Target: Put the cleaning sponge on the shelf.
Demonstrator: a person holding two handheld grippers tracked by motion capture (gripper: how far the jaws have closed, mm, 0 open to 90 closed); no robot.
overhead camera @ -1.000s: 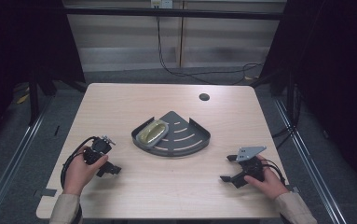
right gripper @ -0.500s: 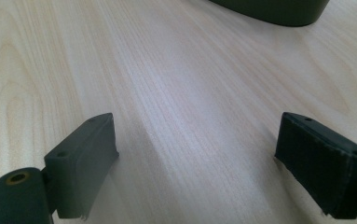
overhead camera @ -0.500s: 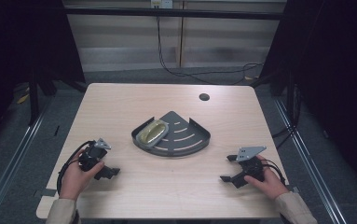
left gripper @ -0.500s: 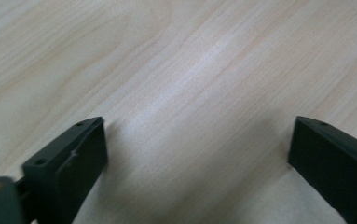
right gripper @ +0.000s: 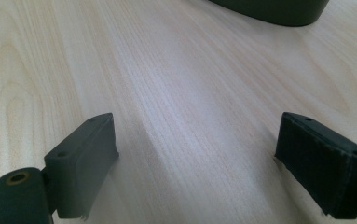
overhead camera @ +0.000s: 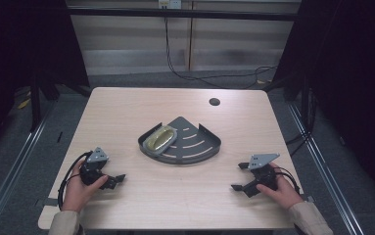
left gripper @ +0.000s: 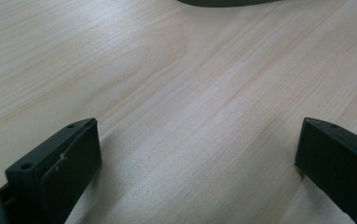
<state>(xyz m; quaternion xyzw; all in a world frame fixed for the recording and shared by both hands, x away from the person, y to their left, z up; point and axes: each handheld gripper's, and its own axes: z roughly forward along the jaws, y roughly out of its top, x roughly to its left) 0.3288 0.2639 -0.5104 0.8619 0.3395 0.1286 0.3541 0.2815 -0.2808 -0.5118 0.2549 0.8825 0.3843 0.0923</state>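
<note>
Between both tools | tray (overhead camera: 202, 147) holds sponge (overhead camera: 159, 138) | well apart

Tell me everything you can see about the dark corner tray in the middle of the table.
The tray is dark grey and looks like metal. It is fan-shaped: two straight walls meet at a corner pointing away from the person, and a curved low rim faces the person. Its floor has curved slots. It lies flat near the middle of the wooden table. A yellowish oval thing in a clear wrapper lies in its left part, leaning over the left wall. Neither claw touches the tray.
</note>
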